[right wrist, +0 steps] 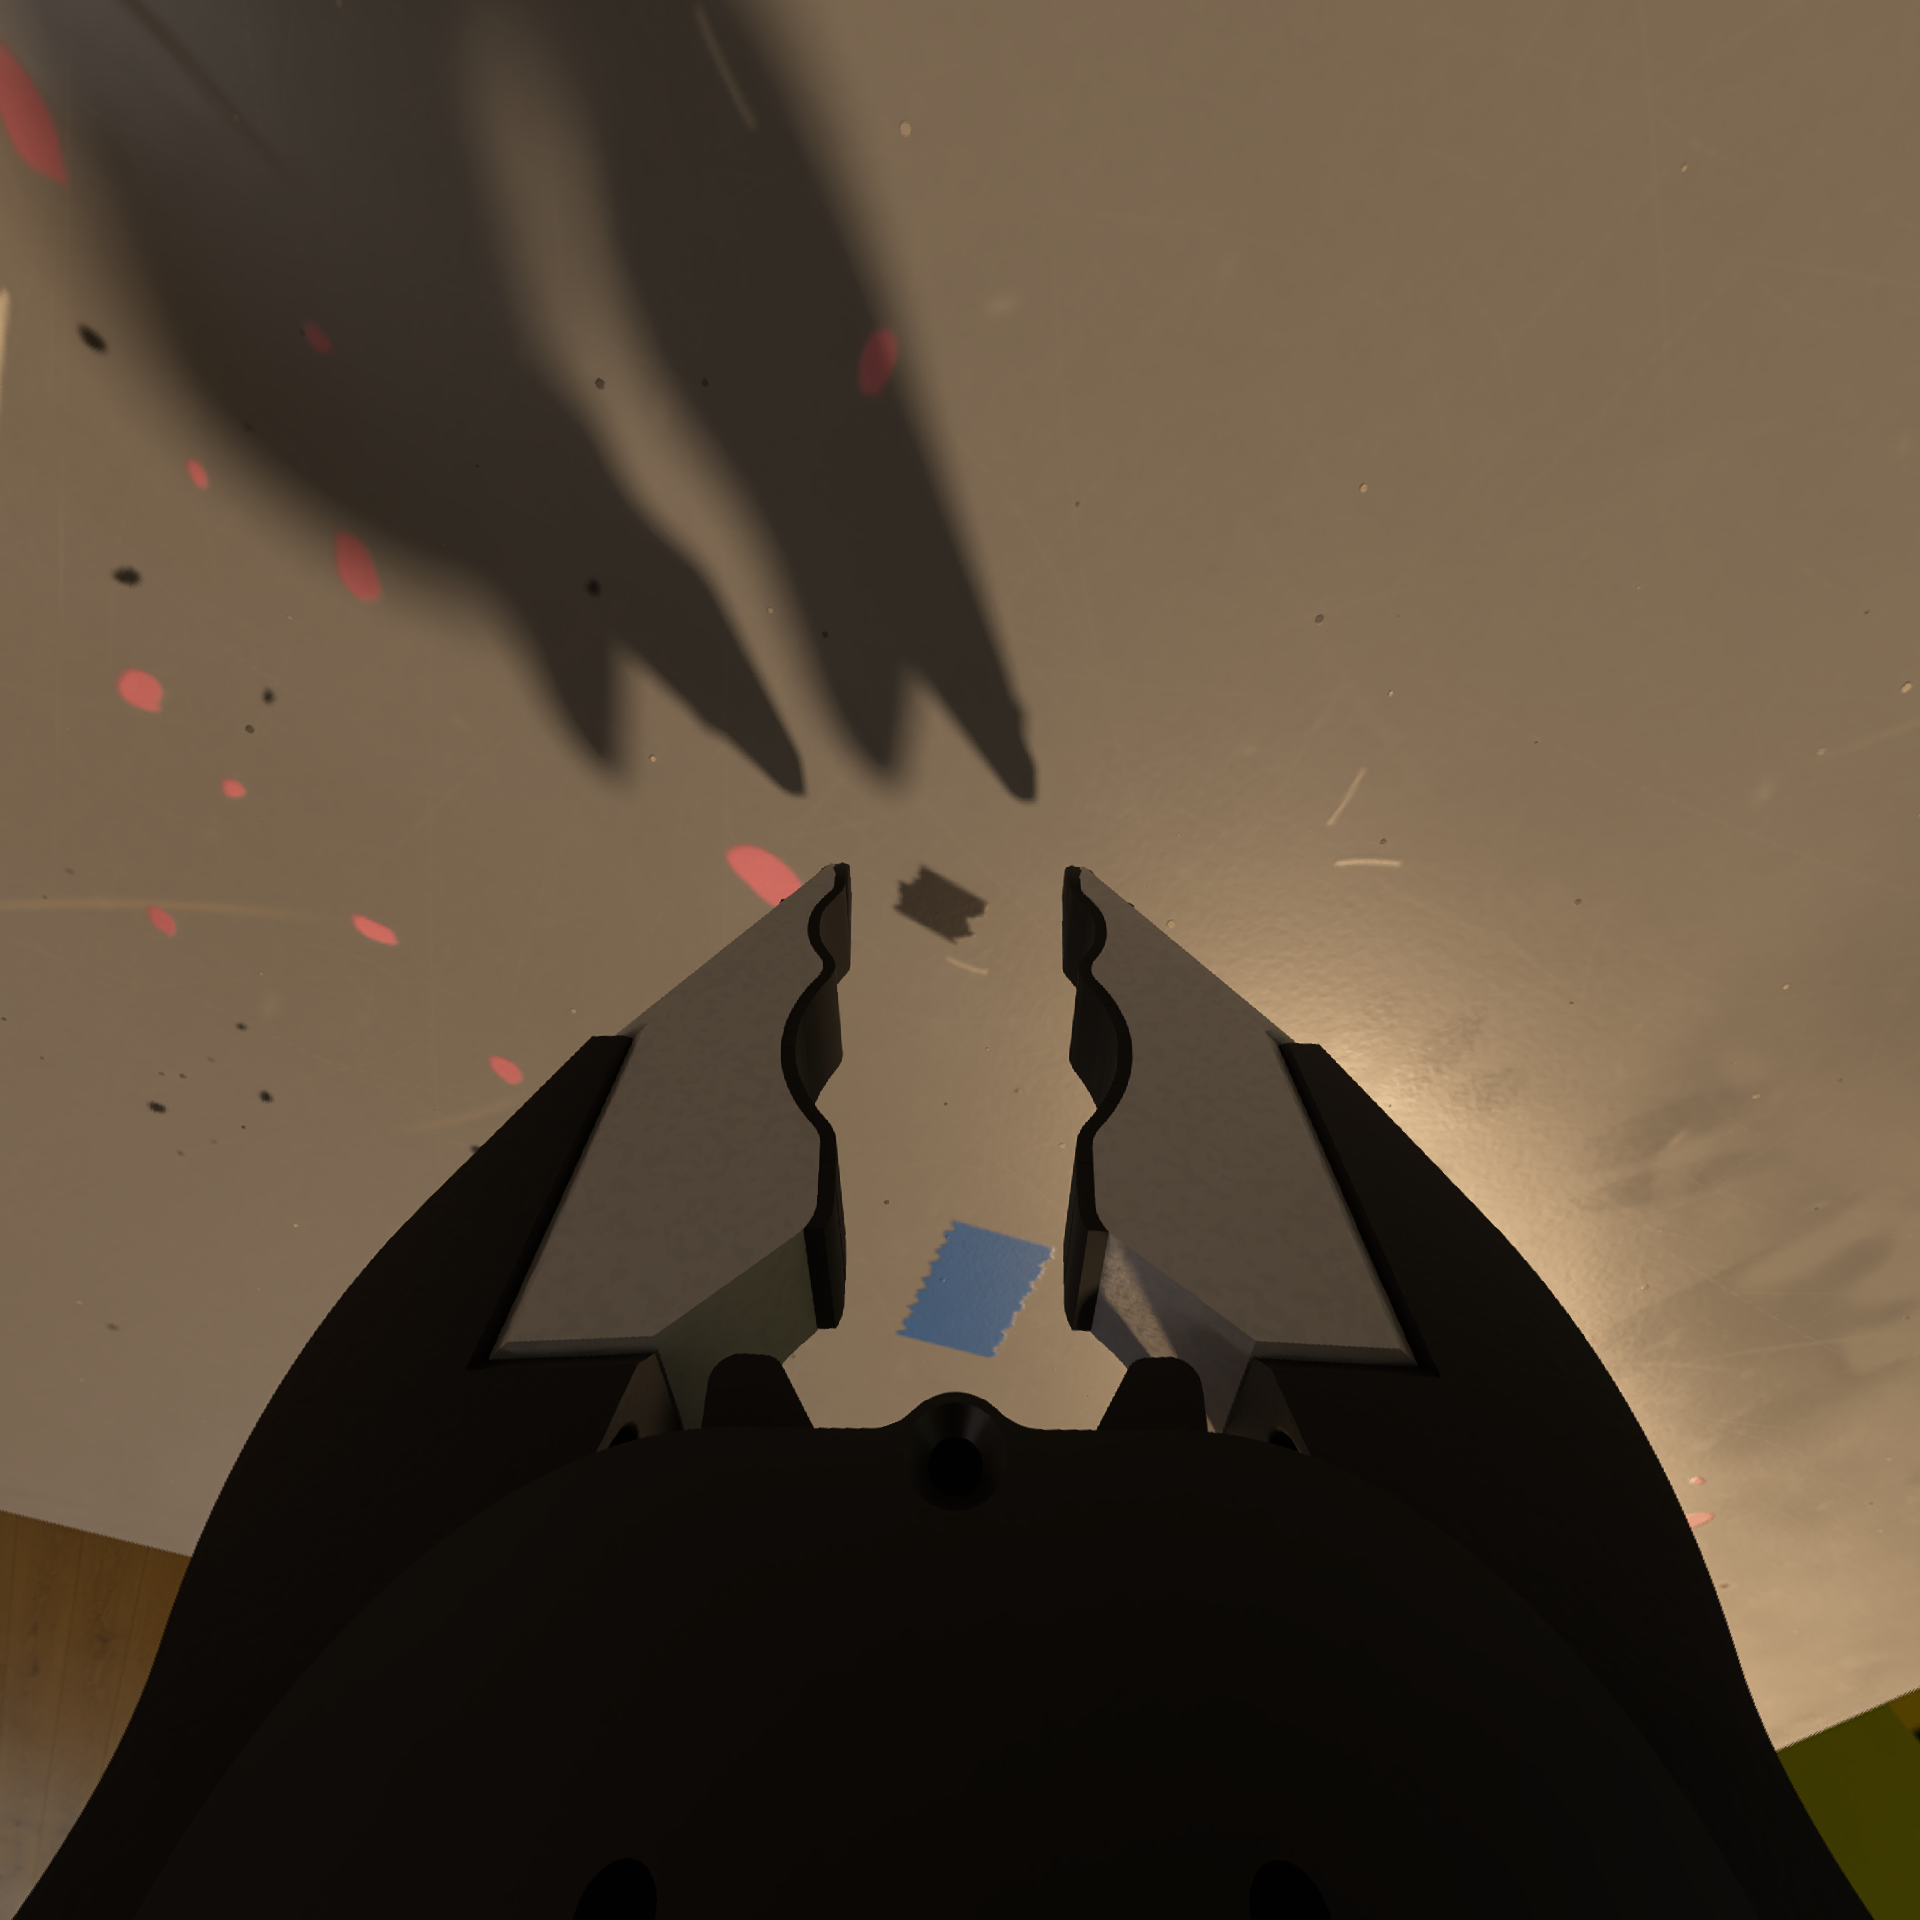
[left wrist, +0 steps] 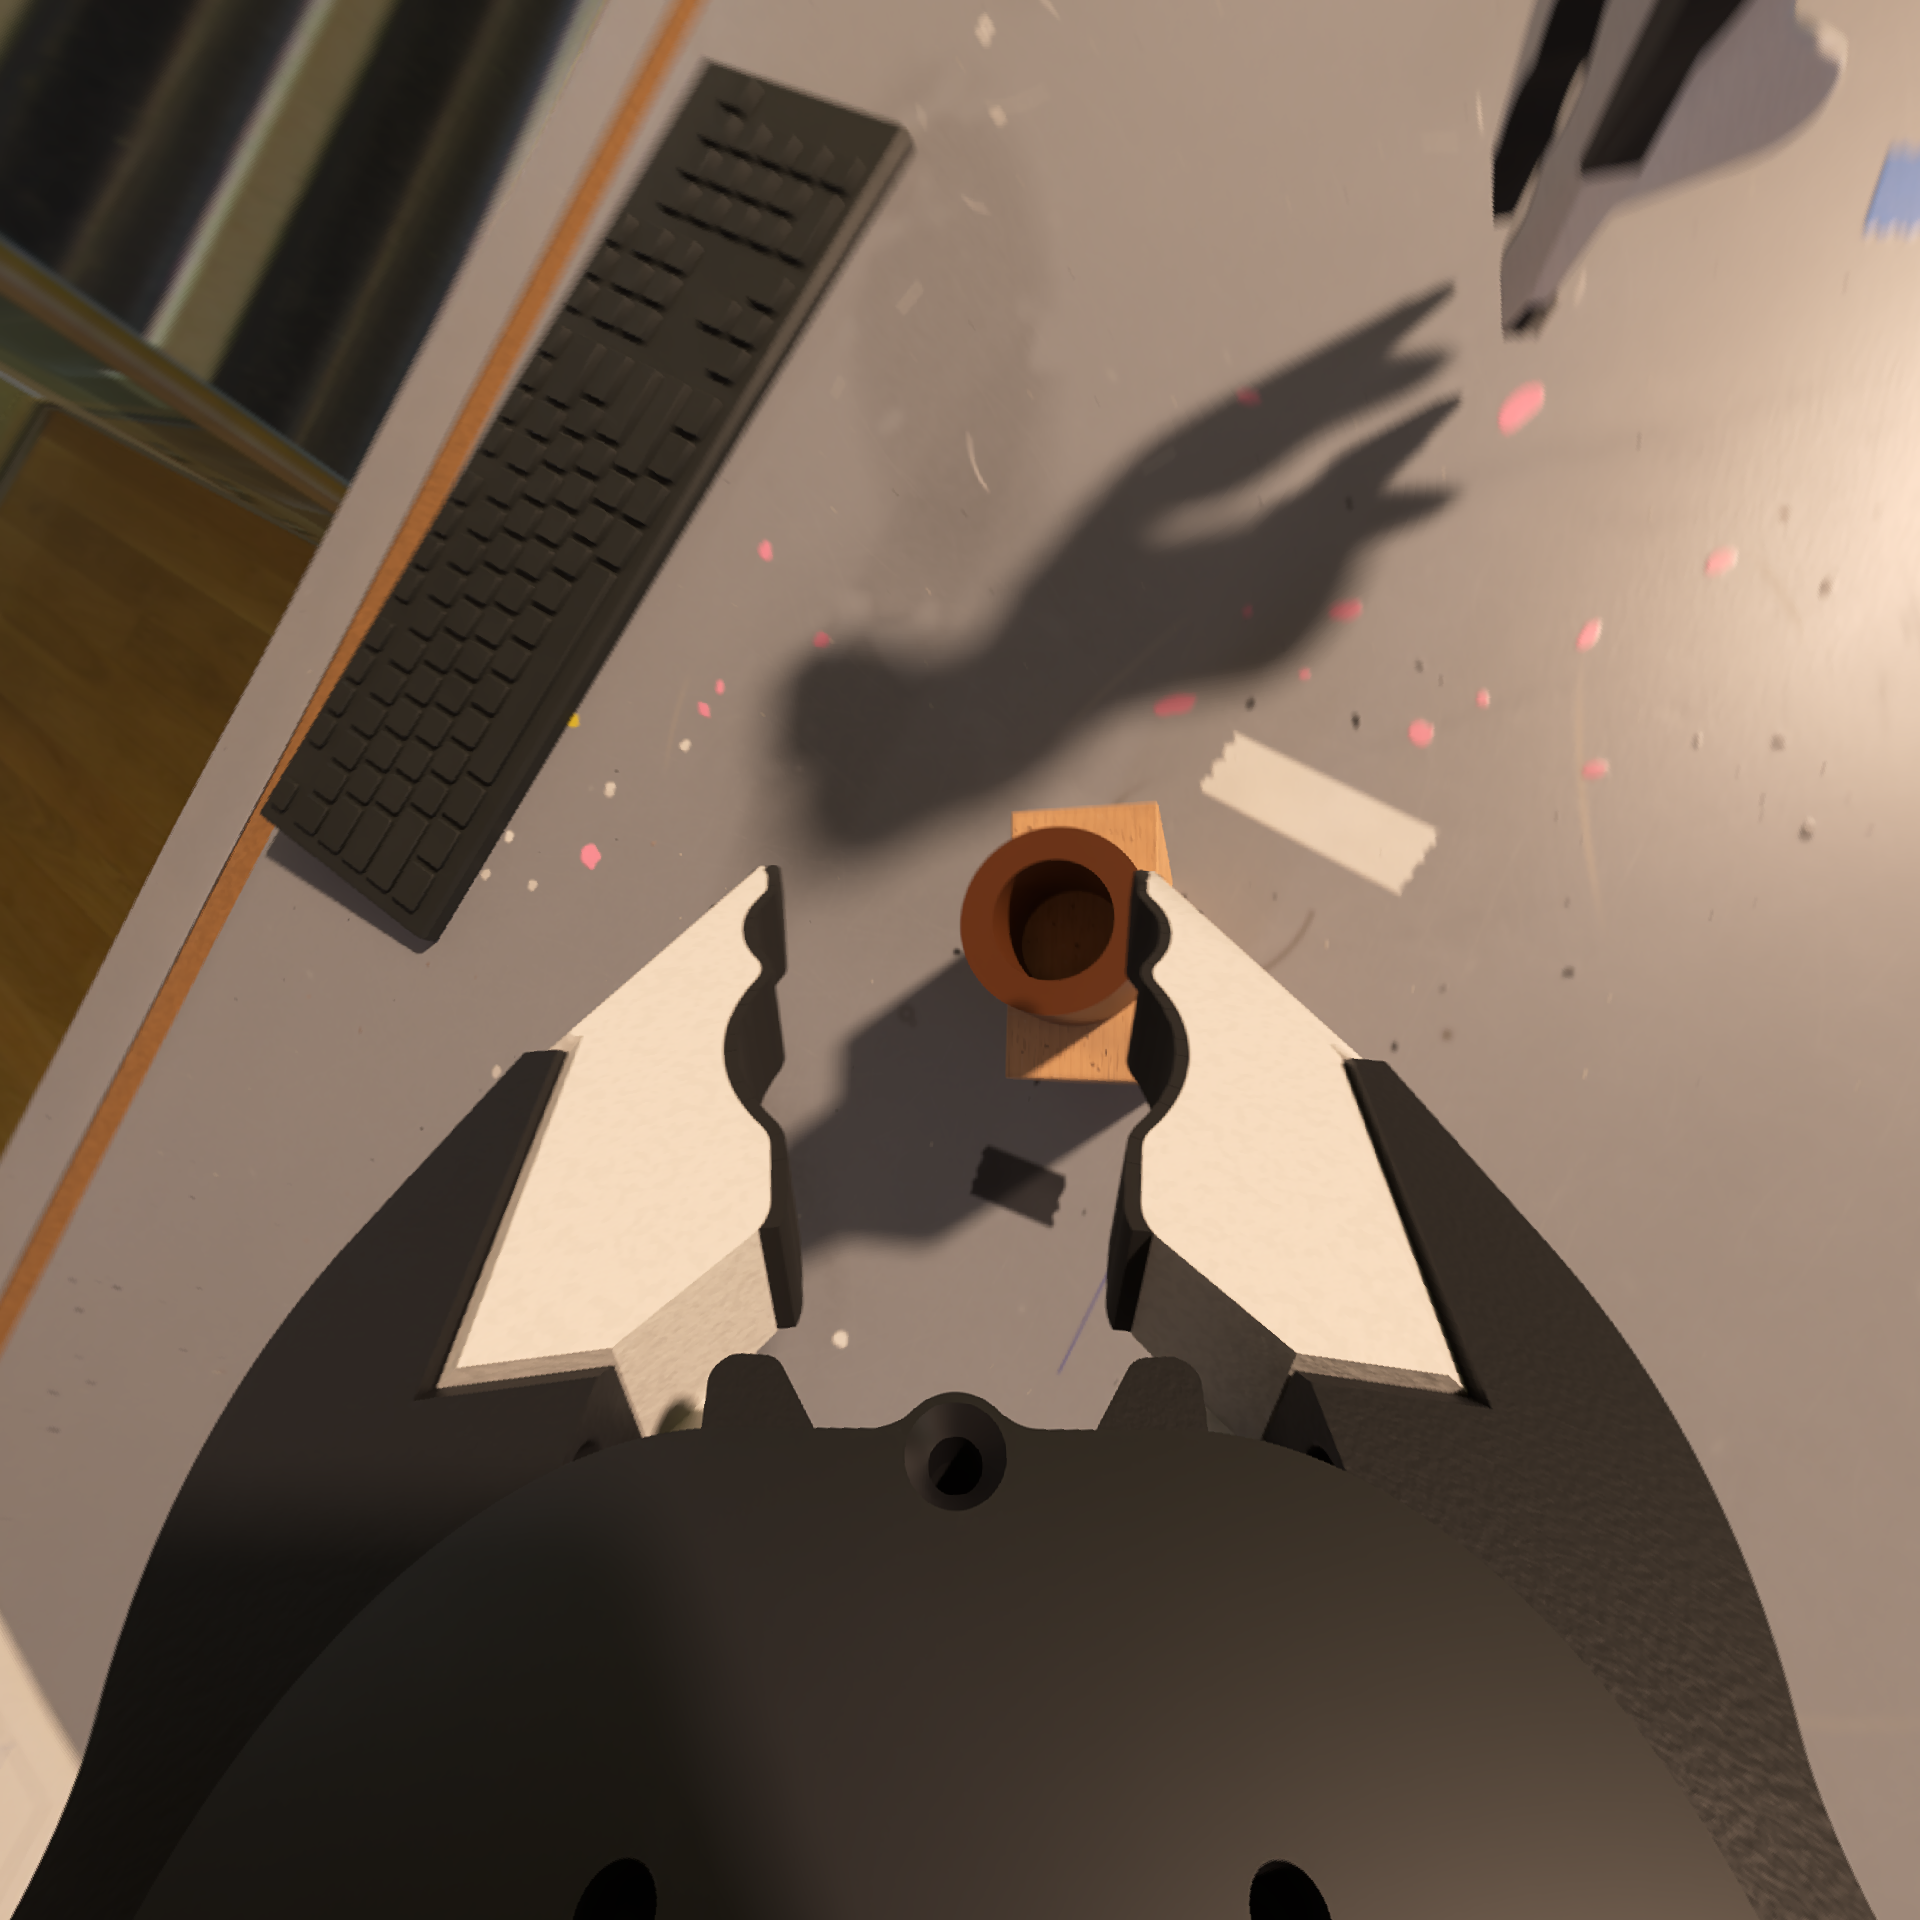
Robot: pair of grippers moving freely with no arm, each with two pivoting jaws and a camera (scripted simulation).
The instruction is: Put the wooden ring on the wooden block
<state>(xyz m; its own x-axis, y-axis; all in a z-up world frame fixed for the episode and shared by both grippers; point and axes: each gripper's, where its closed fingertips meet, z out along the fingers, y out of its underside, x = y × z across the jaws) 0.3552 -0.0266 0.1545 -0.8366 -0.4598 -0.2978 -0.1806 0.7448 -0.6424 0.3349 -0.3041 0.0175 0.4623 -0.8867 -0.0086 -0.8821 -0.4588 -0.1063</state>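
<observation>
Both jaws wide; wooden ring (left wrist: 1047, 935) atop wooden block (left wrist: 1070, 1049)

A black keyboard (left wrist: 582, 499) lies along the grey table's (left wrist: 1662, 1039) orange-trimmed edge. White tape (left wrist: 1320, 826), blue tape (right wrist: 977, 1304) and pink flecks mark the surface.

Wooden ring (left wrist: 1047, 935): dark brown, smooth, matt; wooden block (left wrist: 1081, 1049): pale, fine-grained, unvarnished; keyboard (left wrist: 582, 499): matt black plastic; table (left wrist: 1558, 1039): grey, faint sheen, scratched, speckled; left tool (left wrist: 956, 894): matt white fingers (left wrist: 644, 1143), black textured body.
</observation>
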